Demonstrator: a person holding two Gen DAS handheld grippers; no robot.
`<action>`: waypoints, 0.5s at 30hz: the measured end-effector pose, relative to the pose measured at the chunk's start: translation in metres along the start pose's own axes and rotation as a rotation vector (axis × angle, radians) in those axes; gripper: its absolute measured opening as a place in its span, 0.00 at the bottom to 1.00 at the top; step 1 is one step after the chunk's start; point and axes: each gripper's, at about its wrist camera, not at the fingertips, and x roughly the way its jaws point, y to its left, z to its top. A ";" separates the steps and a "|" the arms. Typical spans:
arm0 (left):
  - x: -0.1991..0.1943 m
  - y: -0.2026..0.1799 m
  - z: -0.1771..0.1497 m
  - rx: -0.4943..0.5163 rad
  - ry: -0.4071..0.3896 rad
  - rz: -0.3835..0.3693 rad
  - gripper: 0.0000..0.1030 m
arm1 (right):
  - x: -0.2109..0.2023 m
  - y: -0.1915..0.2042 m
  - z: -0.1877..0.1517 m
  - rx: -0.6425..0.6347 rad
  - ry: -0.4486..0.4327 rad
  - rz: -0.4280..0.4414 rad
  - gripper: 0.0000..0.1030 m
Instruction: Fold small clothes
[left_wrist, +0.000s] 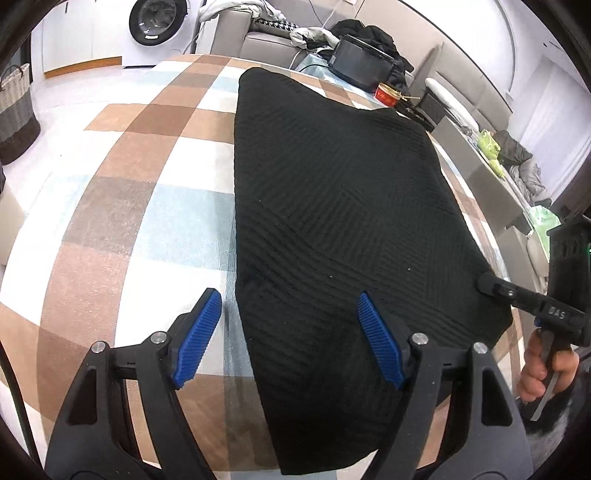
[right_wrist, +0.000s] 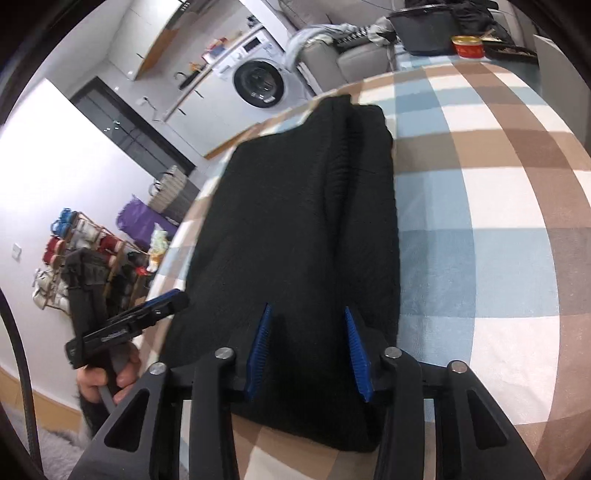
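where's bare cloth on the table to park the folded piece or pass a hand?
Free: the checked tablecloth left of the black garment in the left wrist view, out to the table's edge. Also free: the wide stretch right of the garment in the right wrist view. Crowded: the far end, with the red tin and dark box.

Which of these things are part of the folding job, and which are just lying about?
Part of the job:
black knit garment
checked blanket under it
left claw
right claw

Lying about:
washing machine
red tin
woven basket
shoe rack
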 end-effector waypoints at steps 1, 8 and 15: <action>0.001 0.002 0.001 -0.024 -0.015 -0.001 0.62 | 0.000 0.001 0.001 -0.009 -0.012 0.002 0.23; 0.014 0.009 0.013 -0.070 -0.006 -0.024 0.44 | -0.019 0.014 0.001 -0.023 -0.092 0.086 0.11; 0.024 0.010 0.022 -0.019 -0.010 -0.025 0.40 | -0.007 -0.003 -0.014 0.043 -0.027 0.018 0.15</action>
